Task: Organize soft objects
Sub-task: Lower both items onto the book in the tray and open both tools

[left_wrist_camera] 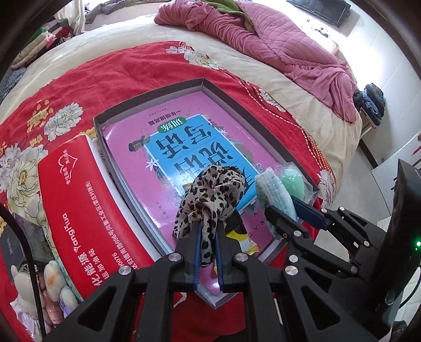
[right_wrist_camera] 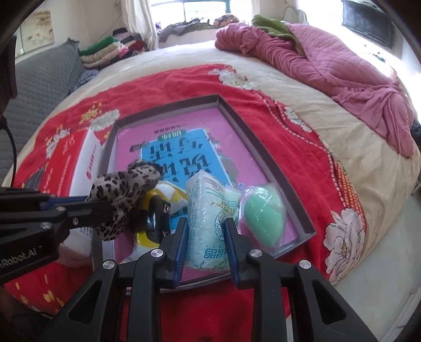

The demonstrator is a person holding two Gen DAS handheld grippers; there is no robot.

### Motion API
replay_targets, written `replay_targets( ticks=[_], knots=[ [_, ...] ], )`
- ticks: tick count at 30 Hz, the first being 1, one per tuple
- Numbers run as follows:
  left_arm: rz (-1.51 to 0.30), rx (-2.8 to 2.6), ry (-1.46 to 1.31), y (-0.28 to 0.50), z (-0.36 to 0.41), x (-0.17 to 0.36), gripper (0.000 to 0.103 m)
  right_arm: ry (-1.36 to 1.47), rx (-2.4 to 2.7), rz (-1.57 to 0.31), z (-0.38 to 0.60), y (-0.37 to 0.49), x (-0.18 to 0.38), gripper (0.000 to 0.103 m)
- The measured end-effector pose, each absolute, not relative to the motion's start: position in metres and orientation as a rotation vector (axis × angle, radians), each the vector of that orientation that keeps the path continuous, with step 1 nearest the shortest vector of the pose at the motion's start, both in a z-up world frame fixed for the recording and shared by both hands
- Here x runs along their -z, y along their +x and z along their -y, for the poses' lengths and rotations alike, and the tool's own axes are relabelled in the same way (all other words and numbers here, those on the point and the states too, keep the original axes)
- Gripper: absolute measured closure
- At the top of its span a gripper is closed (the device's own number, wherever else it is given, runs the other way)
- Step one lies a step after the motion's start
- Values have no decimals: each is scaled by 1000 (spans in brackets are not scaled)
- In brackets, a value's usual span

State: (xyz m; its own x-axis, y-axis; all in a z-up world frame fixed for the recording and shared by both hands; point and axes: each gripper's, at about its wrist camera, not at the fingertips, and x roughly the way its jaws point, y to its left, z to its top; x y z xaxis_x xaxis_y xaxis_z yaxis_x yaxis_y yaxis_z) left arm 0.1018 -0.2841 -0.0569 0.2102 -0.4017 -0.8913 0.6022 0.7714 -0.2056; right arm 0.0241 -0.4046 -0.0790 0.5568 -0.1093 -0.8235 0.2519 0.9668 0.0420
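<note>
Clamping leopard-print cloth (left_wrist_camera: 210, 194), left gripper (left_wrist_camera: 208, 231); right gripper (right_wrist_camera: 206, 229) squeezes tissue pack (right_wrist_camera: 210, 210); red box (left_wrist_camera: 86, 210) reads "YangHua".

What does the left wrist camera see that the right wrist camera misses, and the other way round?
Only the left wrist view shows the soft toys at the bed's near left edge, and the left tongs head-on, shut on the leopard-print cloth.

Only the right wrist view shows the window, the grey sofa, and the black item under the cloth.

Both show the shallow box with the pink book, the green sponge, the red carton, and the right tongs gripping the white packet.
</note>
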Motion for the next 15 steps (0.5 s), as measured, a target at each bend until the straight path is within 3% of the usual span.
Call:
replay_targets(
  ticks=[4, 6, 15],
  knots=[
    [-1175, 707, 206, 102, 286, 60, 93, 184, 188, -963, 406, 24, 83, 74],
    [-1183, 705, 207, 103, 288, 63, 93, 193, 182, -959, 406, 24, 84, 67],
    [-1227, 709, 197, 103, 291, 71, 92, 179, 170, -943, 405, 14, 74, 56]
  ],
)
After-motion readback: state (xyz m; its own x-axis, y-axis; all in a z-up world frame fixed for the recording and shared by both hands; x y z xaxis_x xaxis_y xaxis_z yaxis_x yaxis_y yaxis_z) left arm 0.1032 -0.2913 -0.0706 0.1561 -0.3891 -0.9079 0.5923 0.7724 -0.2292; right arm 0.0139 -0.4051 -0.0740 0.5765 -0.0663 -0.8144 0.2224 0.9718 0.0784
